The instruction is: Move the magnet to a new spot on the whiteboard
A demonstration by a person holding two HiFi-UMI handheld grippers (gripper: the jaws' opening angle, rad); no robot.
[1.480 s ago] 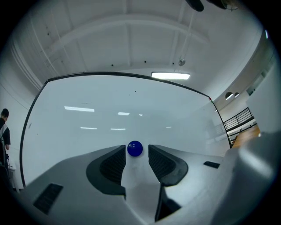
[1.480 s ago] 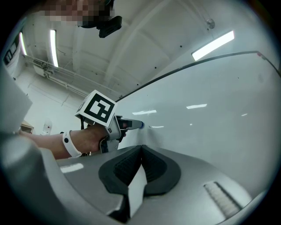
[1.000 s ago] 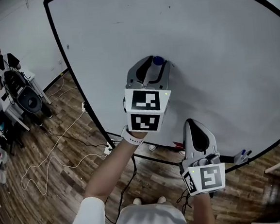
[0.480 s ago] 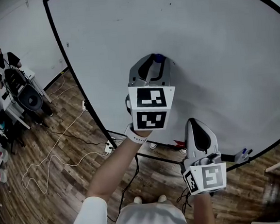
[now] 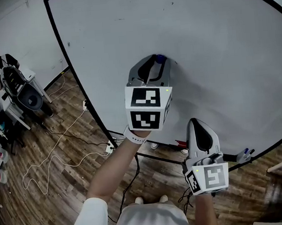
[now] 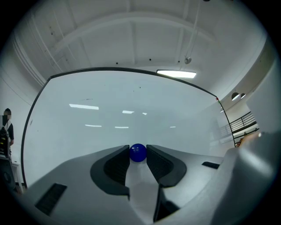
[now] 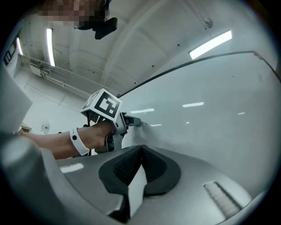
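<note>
The blue magnet (image 6: 138, 153) is pinched between the tips of the left gripper (image 5: 158, 62), whose jaws have just been closing on it. It is held against the whiteboard (image 5: 208, 40), near the board's middle. The right gripper (image 7: 141, 148) is kept with its jaws pressed together on nothing, at 5 o'clock from the left gripper, so the magnet is found at its 11 o'clock, low before the board's bottom edge.

**Half-Seen Things**

In the head view the left gripper (image 5: 154, 66) hides most of the magnet (image 5: 160, 59); only a blue sliver shows. The whiteboard (image 5: 198, 41) runs off the top and right edges. Small items (image 5: 245, 154) at its lower edge are too tiny to identify.
</note>
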